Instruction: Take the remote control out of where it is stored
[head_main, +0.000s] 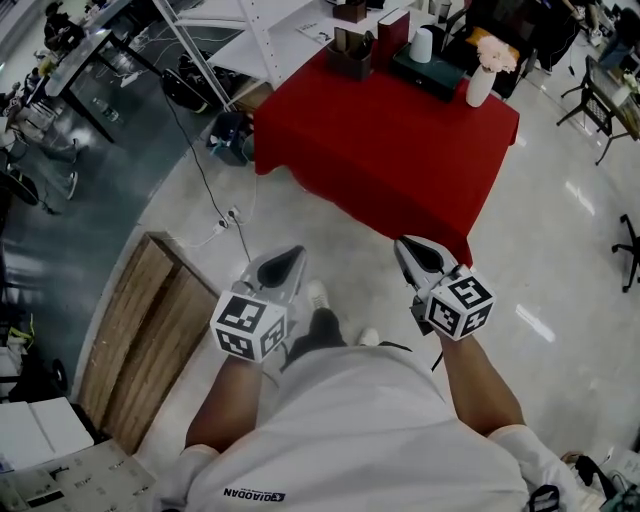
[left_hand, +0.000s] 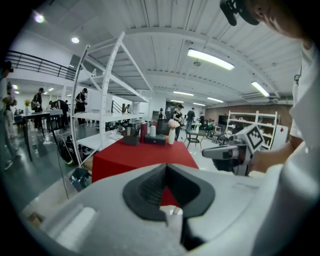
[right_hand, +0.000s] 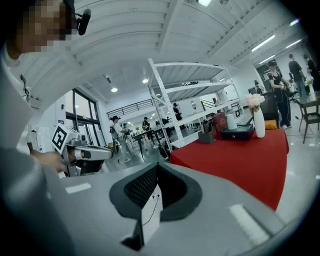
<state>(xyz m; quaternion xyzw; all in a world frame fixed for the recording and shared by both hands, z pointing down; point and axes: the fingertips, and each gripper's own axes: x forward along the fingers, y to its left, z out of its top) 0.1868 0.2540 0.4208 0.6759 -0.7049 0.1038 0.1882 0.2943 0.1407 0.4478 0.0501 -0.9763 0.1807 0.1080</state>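
The left grey two-jaw gripper (head_main: 294, 254) has its jaws pressed together on nothing and is short of the red-clothed table (head_main: 400, 140). On the table's far edge stand a dark open organiser box (head_main: 350, 55) and a flat dark case (head_main: 430, 72). No remote control shows, so its place and long axis are unknown; presumably it lies inside one of them. The right grey two-jaw gripper (head_main: 405, 244), likewise closed and empty, is about equally near.

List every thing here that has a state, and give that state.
left hand-held gripper: shut, empty, short of the red table.
right hand-held gripper: shut, empty.
vase: upright on the table, flowers in it.
dark box: on the table, looks closed.
remote control: not in view.
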